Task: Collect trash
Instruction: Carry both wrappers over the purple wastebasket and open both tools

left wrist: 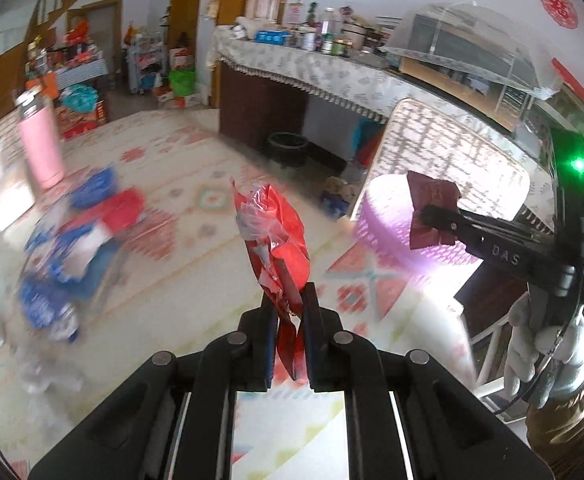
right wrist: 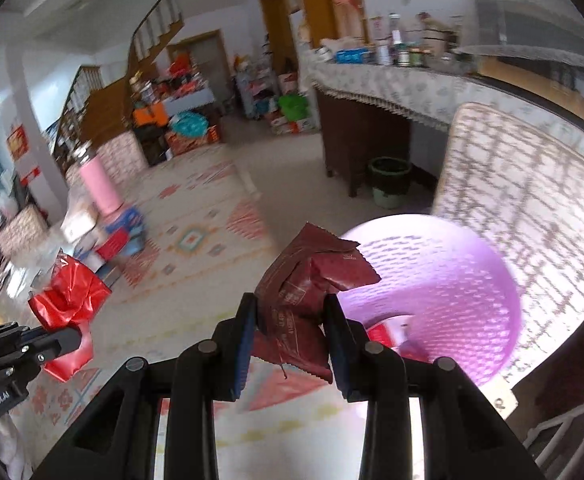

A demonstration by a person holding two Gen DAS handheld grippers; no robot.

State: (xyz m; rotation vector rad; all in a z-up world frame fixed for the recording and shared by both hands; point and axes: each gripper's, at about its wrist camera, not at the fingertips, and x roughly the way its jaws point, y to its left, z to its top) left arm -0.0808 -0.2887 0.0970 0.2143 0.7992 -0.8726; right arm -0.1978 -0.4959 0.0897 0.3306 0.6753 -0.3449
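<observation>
My left gripper is shut on a crumpled bright red plastic wrapper, held up above the patterned tablecloth. My right gripper is shut on a dark red snack packet. Seen from the left wrist, the right gripper holds that dark red packet over the edge of a purple perforated basket. In the right wrist view the purple basket lies just right of the packet, with some red trash inside it. The left gripper with the red wrapper shows at the left edge.
More blue, red and white wrappers lie blurred on the cloth at the left, beside a pink bottle. A woven-backed chair stands behind the basket. A green bin sits on the floor by a cluttered sideboard. A gloved hand holds the right gripper.
</observation>
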